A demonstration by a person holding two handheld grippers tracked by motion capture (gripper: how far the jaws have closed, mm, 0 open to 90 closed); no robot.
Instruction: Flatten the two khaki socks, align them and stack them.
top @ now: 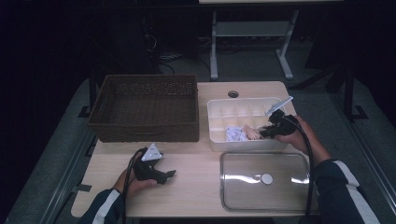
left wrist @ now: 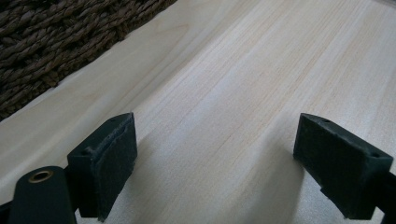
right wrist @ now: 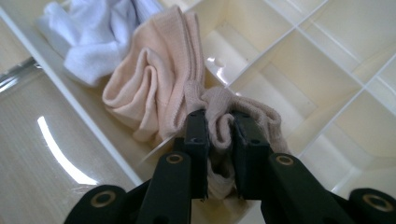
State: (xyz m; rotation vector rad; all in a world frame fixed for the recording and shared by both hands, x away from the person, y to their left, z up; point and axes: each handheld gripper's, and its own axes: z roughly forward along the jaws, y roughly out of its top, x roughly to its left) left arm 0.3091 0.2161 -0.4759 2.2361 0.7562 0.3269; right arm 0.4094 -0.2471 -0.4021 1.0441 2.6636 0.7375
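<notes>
Nearest to the person, a clear lid (top: 265, 179) is lying flat on the right part of the wooden surface (top: 196, 163). To its left, the left tongs (top: 169, 174) are resting low over the bare wood with the two black pads standing wide apart and nothing sitting between them. A little farther away, on the right, a white box with many little compartments (top: 219, 109) is sitting just behind the lid. The right tongs (right wrist: 220, 140) are reaching into the near right part of this box and are pinching a fold of a beige sock (right wrist: 224, 109), squeezing the cloth tightly. A second, pinker sock (right wrist: 154, 74) is lying bunched up just beside it, touching it, and a white sock (right wrist: 93, 37) is lying next to that one, farther left along the near wall of the box. On the far left, a dark woven basket (top: 144, 107) is standing beside the box.
</notes>
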